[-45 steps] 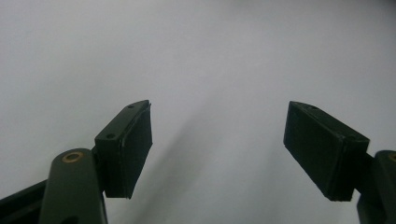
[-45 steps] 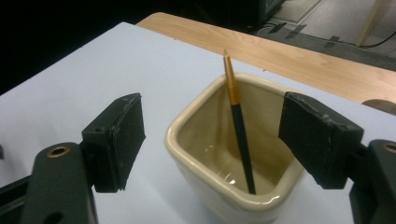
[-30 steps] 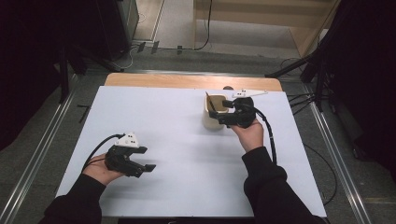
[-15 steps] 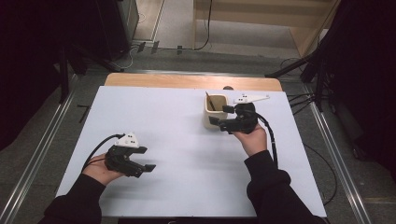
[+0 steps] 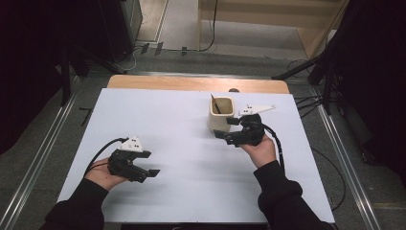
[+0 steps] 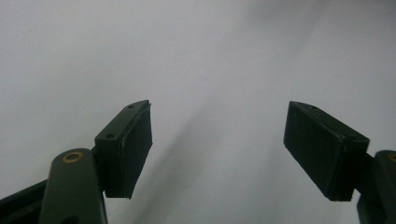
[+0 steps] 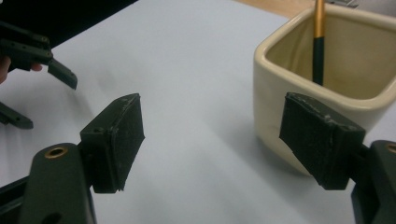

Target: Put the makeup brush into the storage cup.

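right hand-held gripper (image 5: 225, 134) wide, beside cup (image 5: 221, 114) | white table (image 5: 191, 163) | dark room

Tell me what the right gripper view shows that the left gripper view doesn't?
The right gripper view has a cream square cup with a black and gold stick standing inside, beside the open right tool, and the other tool farther off. The left gripper view has the open left tool over bare surface. Both share the white table cover and two black jaws spread wide.

A glossy cream square ceramic cup (image 7: 303, 88) holds a black, gold-tipped stick (image 7: 318, 42); the table's sheet (image 5: 182, 124) is plain white, its far edge tan wood.
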